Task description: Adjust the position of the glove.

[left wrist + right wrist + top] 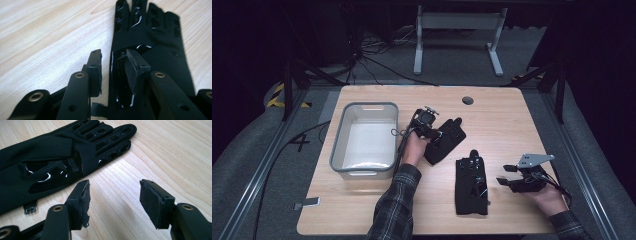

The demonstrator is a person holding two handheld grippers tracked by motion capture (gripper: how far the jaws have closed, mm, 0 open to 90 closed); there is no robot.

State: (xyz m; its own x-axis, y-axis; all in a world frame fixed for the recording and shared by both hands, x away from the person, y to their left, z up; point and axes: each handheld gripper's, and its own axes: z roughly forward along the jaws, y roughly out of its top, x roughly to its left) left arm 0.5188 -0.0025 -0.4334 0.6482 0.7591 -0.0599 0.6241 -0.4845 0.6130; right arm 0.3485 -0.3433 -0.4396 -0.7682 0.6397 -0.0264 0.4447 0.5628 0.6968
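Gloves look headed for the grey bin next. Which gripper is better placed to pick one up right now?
Left. The left gripper is open with one jaw over the edge of the upper glove, beside the grey bin. The right gripper is open over bare table, apart from the lower glove.

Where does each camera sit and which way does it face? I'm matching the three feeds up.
High view: above the person's side, looking forward and down on the table, grey bin, two black gloves; both forearms enter from below.
Left gripper view: rides the left hand-held gripper, open jaws over the far glove.
Right gripper view: rides the right hand-held gripper, open beside the near glove.
Shared: high view holds both gloves and grippers.
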